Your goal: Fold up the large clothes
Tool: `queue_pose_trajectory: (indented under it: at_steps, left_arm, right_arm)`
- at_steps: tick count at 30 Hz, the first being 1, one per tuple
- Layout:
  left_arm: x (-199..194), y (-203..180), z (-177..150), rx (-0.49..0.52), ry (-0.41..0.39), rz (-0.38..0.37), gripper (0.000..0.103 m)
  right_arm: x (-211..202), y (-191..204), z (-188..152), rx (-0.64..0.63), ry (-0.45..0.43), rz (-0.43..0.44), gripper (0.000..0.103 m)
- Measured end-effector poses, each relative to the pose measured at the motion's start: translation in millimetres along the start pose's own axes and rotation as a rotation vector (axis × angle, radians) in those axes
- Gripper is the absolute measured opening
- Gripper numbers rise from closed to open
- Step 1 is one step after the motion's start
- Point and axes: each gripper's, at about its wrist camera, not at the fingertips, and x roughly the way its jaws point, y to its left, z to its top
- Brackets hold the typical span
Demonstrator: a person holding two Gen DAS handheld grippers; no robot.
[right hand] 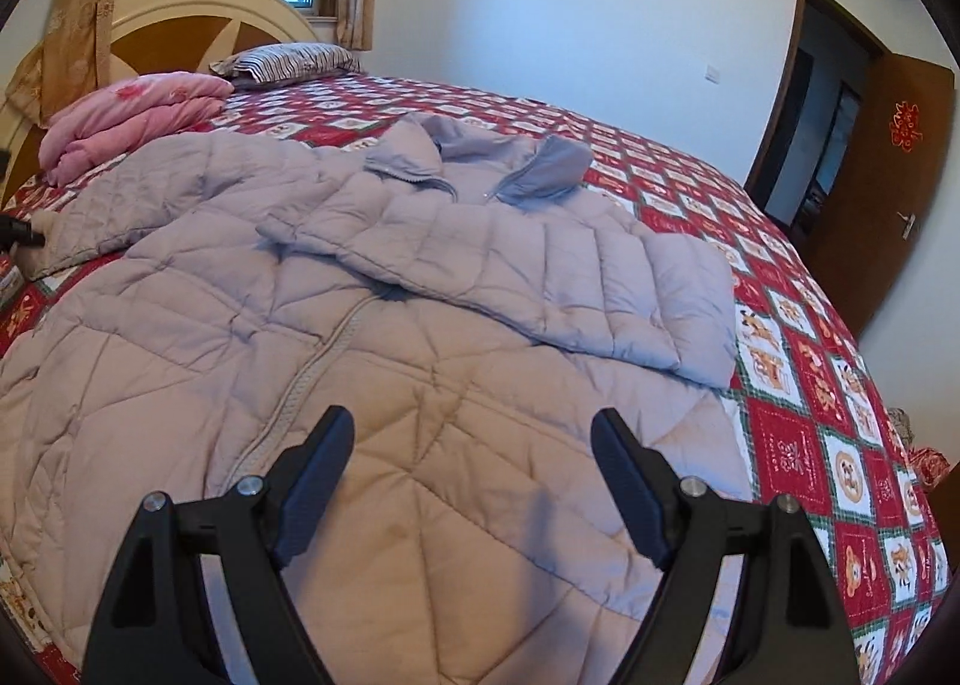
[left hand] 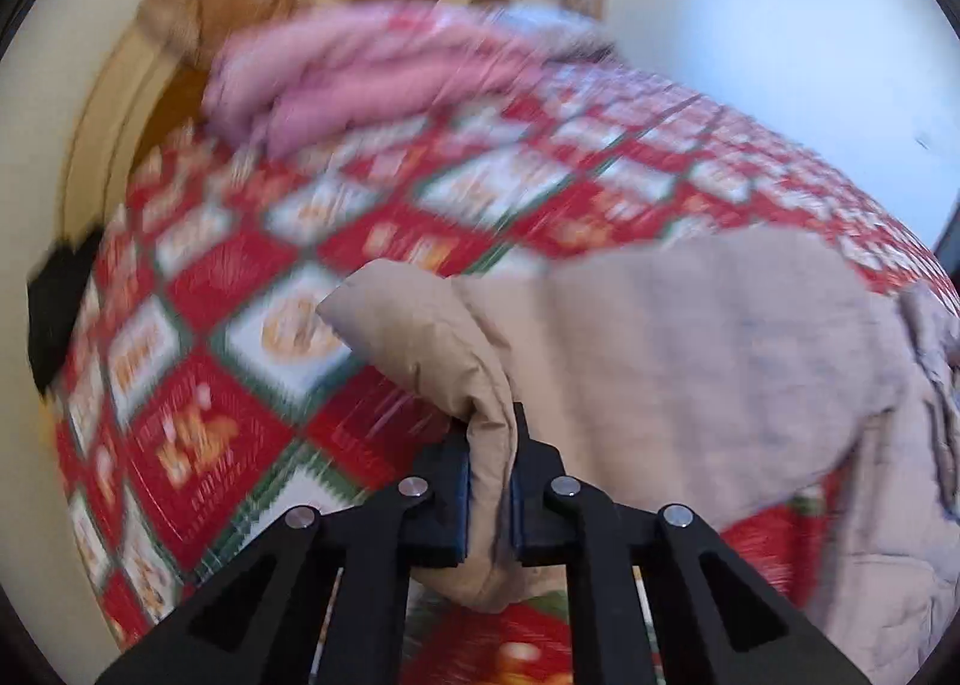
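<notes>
While the coat [right hand: 360, 337] lay spread front-up across the bed [right hand: 798, 385], one sleeve [right hand: 540, 277] already lay folded over its chest, toward one o'clock. The left gripper [left hand: 489, 496] had its fingers pinching the other sleeve's cuff [left hand: 432, 337]; the right gripper [right hand: 471, 481] hovered over the hem, fingers spread. Judging by this, the second sleeve fold was in hand; next, carry that cuff inward across the chest.

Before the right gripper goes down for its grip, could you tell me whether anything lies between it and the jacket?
Nothing visible does. The right gripper hangs open directly over the quilted jacket, with only bare fabric under its fingers. One sleeve already lies folded across the chest, farther up. The left gripper is shut on the other sleeve's cuff.
</notes>
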Motion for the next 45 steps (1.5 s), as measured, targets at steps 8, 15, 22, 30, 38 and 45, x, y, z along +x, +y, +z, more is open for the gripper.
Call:
queue_pose_trajectory:
  at_steps: [8, 15, 22, 30, 38, 45]
  left_arm:
    - [-109.1, -148.1, 24.4, 0.230, -0.236, -0.181, 0.008]
    - [-148.0, -279.3, -17.2, 0.379, -0.262, -0.390, 0.015]
    - [-177.8, -351.0, -65.8, 0.509, -0.323, -0.425, 0.082]
    - [-132.4, -290.0, -37.4, 0.457, -0.384, -0.225, 0.088]
    - [-46.6, -197.1, -16.7, 0.272, -0.196, -0.066, 0.088]
    - [-7.9, -174.1, -32.6, 0.249, -0.099, -0.043, 0.088]
  right_arm:
    - [-5.3, -25.5, 1.0, 0.100, -0.024, -0.035, 0.083]
    - [-14.2, -48.7, -12.2, 0.165, -0.022, -0.056, 0.083]
    - [-14.2, -76.6, -22.8, 0.231, 0.012, -0.071, 0.083]
    - [-8.4, -74.3, -7.7, 0.267, 0.025, 0.006, 0.084]
    - [30.5, -10.3, 50.4, 0.255, 0.056, 0.207, 0.084]
    - [96.4, 36.2, 62.9, 0.284, 0.217, 0.306, 0.055]
